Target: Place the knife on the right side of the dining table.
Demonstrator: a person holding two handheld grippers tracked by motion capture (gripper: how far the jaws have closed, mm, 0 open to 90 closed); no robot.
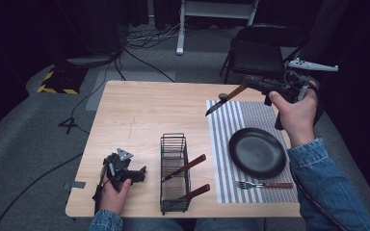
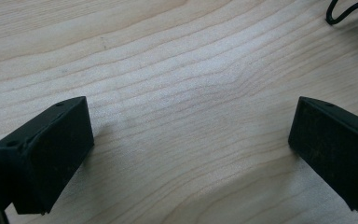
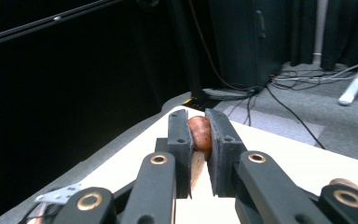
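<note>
My right gripper (image 1: 247,83) is raised over the far right of the table and is shut on the wooden handle of a knife (image 1: 220,102), whose blade slants down to the left above the striped placemat (image 1: 226,144). In the right gripper view the brown knife handle (image 3: 200,131) is squeezed between the two jaws of the right gripper (image 3: 200,149). My left gripper (image 1: 142,173) rests on the table near the front left, left of the wire basket (image 1: 174,173). Its jaws stand wide apart over bare wood in the left gripper view, the left gripper (image 2: 191,149) holding nothing.
A black plate (image 1: 257,153) lies on the placemat with a fork (image 1: 262,184) in front of it. The wire basket holds two wooden-handled utensils (image 1: 187,167). A folding chair (image 1: 260,50) stands behind the table. Cables run over the floor at the back.
</note>
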